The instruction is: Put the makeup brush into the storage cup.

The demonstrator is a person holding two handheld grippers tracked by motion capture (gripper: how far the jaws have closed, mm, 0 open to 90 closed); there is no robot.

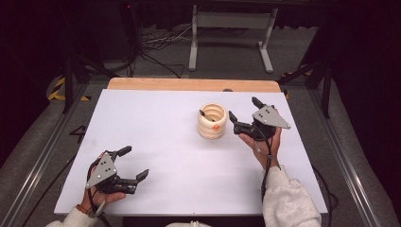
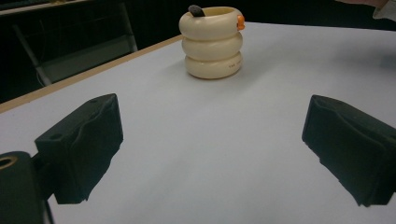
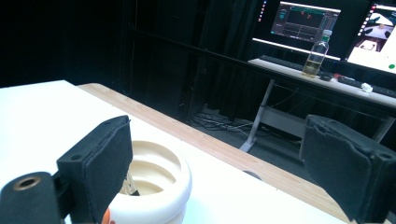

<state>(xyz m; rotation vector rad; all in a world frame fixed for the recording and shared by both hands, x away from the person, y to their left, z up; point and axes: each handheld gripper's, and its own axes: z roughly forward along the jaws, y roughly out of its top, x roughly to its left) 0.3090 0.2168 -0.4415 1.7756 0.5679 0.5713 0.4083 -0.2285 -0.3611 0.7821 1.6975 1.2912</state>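
I keep my right tongs [image 1: 243,109] just beside the cream holder [image 1: 212,121], on its right, with the jaws spread wide and nothing between them. In the right gripper view the near jaw stands close over the rim of the holder [image 3: 154,184], so I think the hand is placed here to reach into the opening or to take the rim — which of the two I cannot tell yet. The holder stands upright on the white bench [image 1: 156,142], toward the far middle part, and it looks like three rings stacked. A dark thing [image 1: 204,113] leans inside it at the left of the rim, and a small orange piece [image 1: 215,126] sits at the front side.

My left tongs [image 1: 134,163] are released as well, resting low near the front left corner, well apart from the holder. In the left gripper view they point toward the holder [image 2: 212,42] across bare bench — I judge this hand only waits, ready to steady the holder if the right one tips it.
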